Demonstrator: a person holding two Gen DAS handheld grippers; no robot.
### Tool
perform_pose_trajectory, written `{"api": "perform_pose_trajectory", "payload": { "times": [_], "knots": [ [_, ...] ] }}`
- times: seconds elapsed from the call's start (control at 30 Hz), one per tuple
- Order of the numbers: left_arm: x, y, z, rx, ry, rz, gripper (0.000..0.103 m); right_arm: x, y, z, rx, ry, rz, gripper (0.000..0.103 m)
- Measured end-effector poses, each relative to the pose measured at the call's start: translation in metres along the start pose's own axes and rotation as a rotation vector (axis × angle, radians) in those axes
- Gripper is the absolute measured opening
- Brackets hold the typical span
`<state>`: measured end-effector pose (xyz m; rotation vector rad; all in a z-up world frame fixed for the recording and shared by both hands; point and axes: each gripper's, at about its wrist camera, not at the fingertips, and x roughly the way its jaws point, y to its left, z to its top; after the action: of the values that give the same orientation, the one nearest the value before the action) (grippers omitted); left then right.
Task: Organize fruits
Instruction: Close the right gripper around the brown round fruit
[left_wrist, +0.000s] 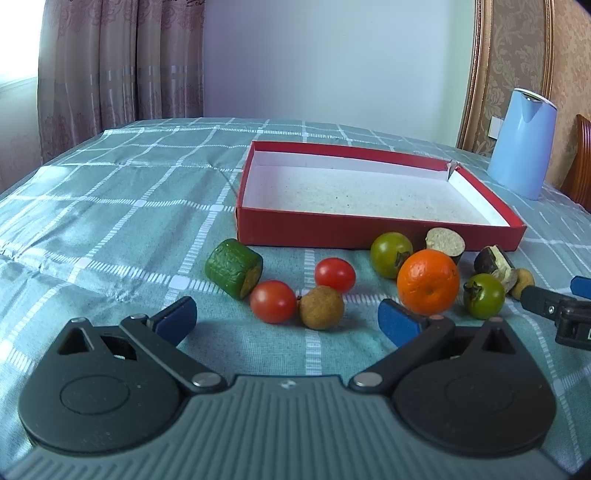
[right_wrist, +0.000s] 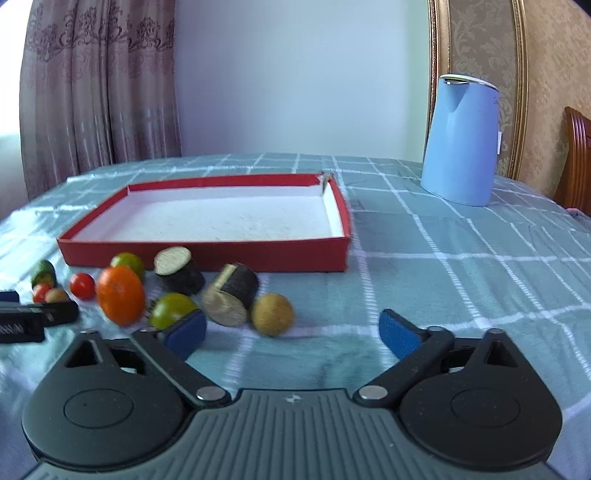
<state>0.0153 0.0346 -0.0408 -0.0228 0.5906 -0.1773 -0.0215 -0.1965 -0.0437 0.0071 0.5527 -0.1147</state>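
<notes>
My right tool (right_wrist: 291, 330) hangs open with nothing between its pads, the brown longan (right_wrist: 272, 314) just ahead and slightly left of centre on the counter (right_wrist: 461, 258), nearer than my open left tool (left_wrist: 288, 319), red box (right_wrist: 207, 253) beyond.
</notes>
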Motion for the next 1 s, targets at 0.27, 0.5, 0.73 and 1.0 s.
{"api": "perform_pose_trajectory", "payload": {
  "times": [0.27, 0.5, 0.73, 1.0],
  "knots": [
    [0.000, 0.000, 0.000, -0.002, 0.002, -0.001, 0.103, 0.026, -0.007, 0.009, -0.069, 0.087, 0.073, 0.067],
    [-0.002, 0.002, -0.001, -0.006, -0.001, -0.013, 0.103, 0.033, 0.001, 0.017, -0.159, 0.078, 0.184, 0.038],
    [-0.010, 0.011, -0.003, 0.049, -0.006, 0.026, 0.103, 0.035, -0.007, 0.018, -0.088, 0.078, 0.254, 0.028],
    [-0.013, 0.016, 0.004, 0.024, -0.041, 0.042, 0.103, 0.038, -0.014, 0.018, -0.045, 0.078, 0.261, 0.028]
  ]
}}
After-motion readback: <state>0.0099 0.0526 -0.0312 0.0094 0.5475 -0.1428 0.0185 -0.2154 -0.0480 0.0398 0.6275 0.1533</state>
